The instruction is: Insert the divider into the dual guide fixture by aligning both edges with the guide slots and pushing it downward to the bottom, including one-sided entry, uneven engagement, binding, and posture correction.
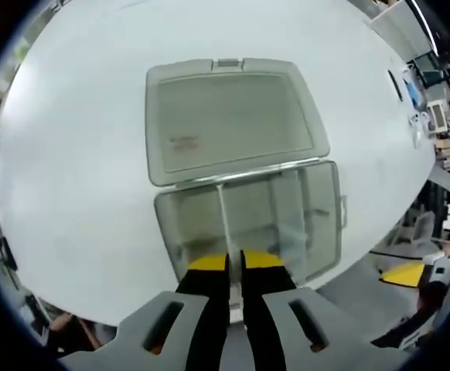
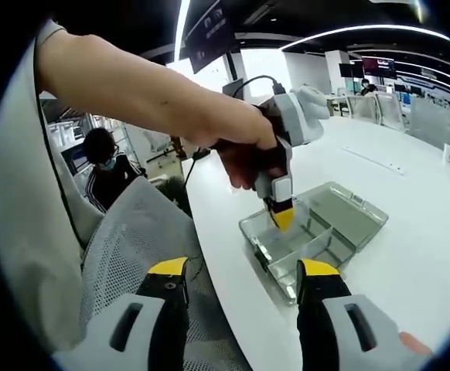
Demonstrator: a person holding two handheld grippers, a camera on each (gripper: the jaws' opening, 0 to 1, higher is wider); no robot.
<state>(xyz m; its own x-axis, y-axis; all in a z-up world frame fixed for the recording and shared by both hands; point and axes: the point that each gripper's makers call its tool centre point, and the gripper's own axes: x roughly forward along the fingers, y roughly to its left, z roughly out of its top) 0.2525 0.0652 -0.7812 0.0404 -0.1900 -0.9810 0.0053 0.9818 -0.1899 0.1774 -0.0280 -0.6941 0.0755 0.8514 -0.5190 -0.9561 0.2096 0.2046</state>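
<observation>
Closed tongs (image 1: 234,267) on divider (image 1: 223,224) in box (image 1: 322,224)

divider (image 1: 226,224) lower edge hidden behind left tongs (image 1: 235,264), lid label (image 1: 185,143) illegible

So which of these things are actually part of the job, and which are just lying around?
In use:
- clear box with its open lid
- divider
- left gripper, shut on the divider
- right gripper, open, held back

Lying about:
- clutter at the table's far edge

Big white glossy table (image 2: 410,178), curved edge. Dark ceiling with long white LED strip lights (image 2: 364,35) above it. Black hanging monitor screen (image 2: 212,32) beyond its far end; white office chairs (image 2: 380,107) behind it.
</observation>
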